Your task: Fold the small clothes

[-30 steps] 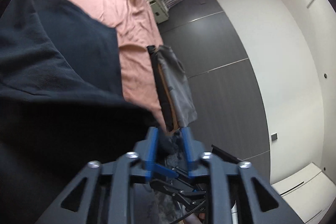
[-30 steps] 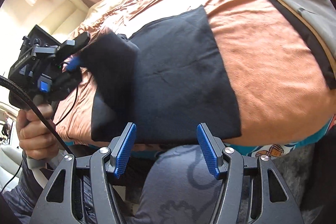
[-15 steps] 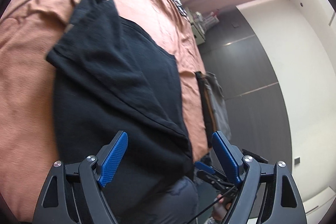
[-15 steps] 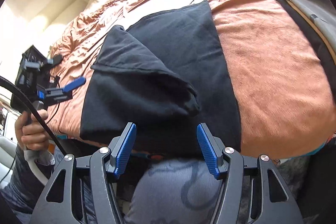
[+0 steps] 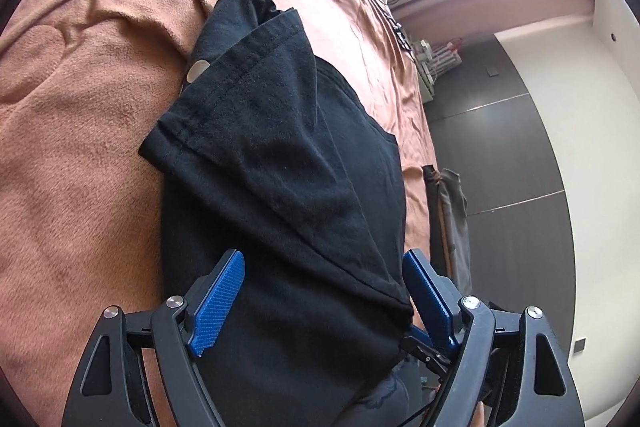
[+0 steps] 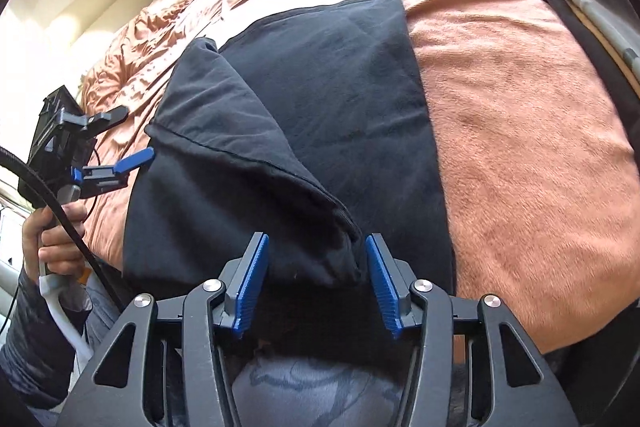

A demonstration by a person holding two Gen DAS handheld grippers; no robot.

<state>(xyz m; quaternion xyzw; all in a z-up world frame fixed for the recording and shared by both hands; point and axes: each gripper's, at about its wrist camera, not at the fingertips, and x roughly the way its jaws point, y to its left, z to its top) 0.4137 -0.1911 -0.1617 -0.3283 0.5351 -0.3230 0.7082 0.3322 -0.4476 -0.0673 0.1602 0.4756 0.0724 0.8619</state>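
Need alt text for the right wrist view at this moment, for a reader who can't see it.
A black T-shirt lies on an orange-brown blanket, its left side folded diagonally across the body. The open right hand-held gripper hovers at the shirt's near edge, holding nothing. At far left, a hand holds the left hand-held gripper, also open.

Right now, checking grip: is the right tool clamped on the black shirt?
No, the right tool stands open above the black shirt.
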